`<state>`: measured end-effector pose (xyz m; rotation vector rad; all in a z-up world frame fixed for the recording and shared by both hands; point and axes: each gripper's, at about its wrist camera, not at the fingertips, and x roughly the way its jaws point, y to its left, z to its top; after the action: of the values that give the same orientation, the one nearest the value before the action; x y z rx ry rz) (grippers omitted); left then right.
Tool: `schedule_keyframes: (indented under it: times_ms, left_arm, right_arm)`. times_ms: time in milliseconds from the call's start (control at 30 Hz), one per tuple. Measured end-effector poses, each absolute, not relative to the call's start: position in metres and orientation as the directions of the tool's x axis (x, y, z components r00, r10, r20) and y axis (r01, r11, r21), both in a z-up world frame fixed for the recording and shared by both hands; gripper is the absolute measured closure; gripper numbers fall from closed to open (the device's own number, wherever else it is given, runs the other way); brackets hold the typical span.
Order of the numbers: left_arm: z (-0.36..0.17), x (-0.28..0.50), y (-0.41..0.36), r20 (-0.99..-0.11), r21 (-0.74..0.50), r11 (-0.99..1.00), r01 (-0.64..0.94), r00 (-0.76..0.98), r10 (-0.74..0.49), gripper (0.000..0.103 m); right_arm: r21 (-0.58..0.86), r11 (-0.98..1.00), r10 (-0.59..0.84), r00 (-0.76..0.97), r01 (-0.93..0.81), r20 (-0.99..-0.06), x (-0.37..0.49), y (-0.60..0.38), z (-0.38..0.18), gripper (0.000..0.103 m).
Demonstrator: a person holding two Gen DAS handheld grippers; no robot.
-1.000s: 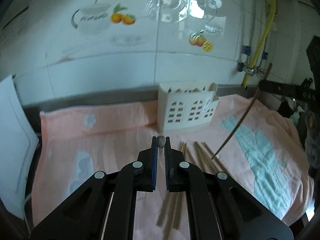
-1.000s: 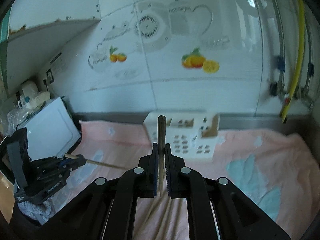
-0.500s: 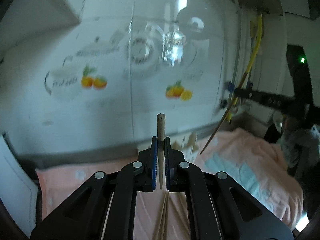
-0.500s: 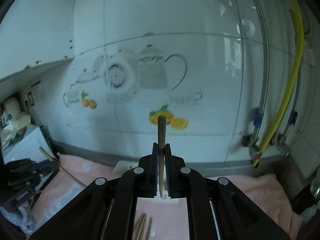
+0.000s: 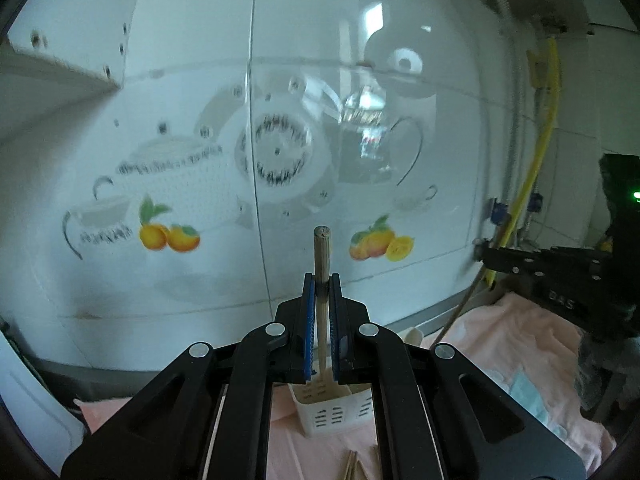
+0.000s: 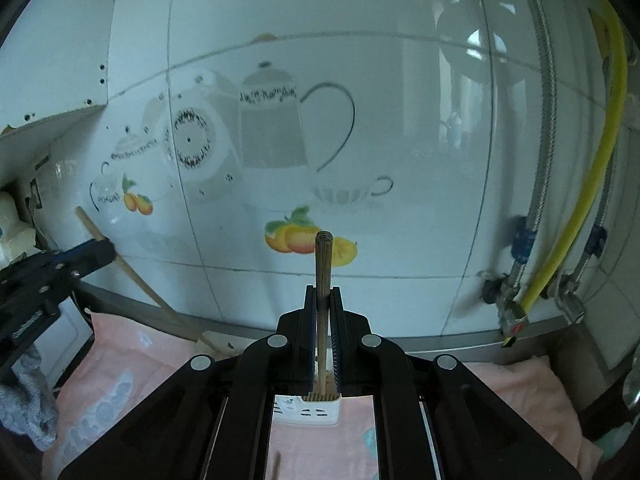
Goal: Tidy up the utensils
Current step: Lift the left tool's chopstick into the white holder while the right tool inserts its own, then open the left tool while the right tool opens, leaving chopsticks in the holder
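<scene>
Chopsticks are pinched upright, one in the left gripper and one in the right gripper, both jaws clamped on the wood. The white holder sits below on the pink towel, near the far tiled wall. More chopsticks lie nearer. Best to bring each lower tip over a slot, stick vertical, then lower before letting go.

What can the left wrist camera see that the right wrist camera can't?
Only the left view shows loose chopsticks lying on the pink towel. Only the right view shows braided metal hoses and a white appliance at the far left. Both show the white holder, the yellow hose, fruit tiles, and each gripper clamping an upright chopstick.
</scene>
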<state>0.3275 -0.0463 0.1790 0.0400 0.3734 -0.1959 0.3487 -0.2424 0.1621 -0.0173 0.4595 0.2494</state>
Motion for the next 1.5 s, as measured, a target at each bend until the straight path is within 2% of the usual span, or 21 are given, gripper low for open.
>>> schedule_keyframes:
  times_ms: [267, 433, 633, 733, 900, 1100, 1500]
  left_arm:
    - [0.139, 0.352, -0.037, -0.469, -0.029, 0.984, 0.175, 0.867, -0.168, 0.097]
    - [0.128, 0.353, -0.034, -0.487, -0.026, 0.983, 0.181, 0.857, -0.171, 0.096]
    - [0.131, 0.335, -0.025, -0.473, -0.028, 0.984, 0.175, 0.865, -0.167, 0.085]
    - [0.132, 0.318, -0.017, -0.462, -0.039, 0.985, 0.168, 0.871, -0.167, 0.071]
    - [0.121, 0.280, -0.011, -0.464, -0.024, 0.984, 0.174, 0.871, -0.165, 0.071]
    - [0.095, 0.231, 0.001, -0.491, -0.035, 0.984, 0.174, 0.855, -0.168, 0.070]
    - [0.005, 0.174, 0.031, -0.623, -0.131, 0.980, 0.150, 0.757, -0.199, 0.070]
  right_arm:
    - [0.048, 0.970, 0.230, 0.832, -0.239, -0.505, 0.367, -0.237, 0.130, 0.096]
    - [0.057, 0.972, 0.222, 0.817, -0.227, -0.533, 0.373, -0.238, 0.114, 0.096]
    - [0.070, 0.976, 0.214, 0.836, -0.207, -0.505, 0.359, -0.245, 0.120, 0.083]
    - [0.050, 0.975, 0.213, 0.857, -0.215, -0.469, 0.335, -0.246, 0.128, 0.079]
    - [0.020, 0.966, 0.237, 0.856, -0.257, -0.459, 0.290, -0.241, 0.120, 0.077]
    - [0.022, 0.954, 0.271, 0.822, -0.300, -0.501, 0.241, -0.231, 0.083, 0.077]
    - [0.060, 0.953, 0.271, 0.749, -0.296, -0.604, 0.172, -0.215, -0.009, 0.072]
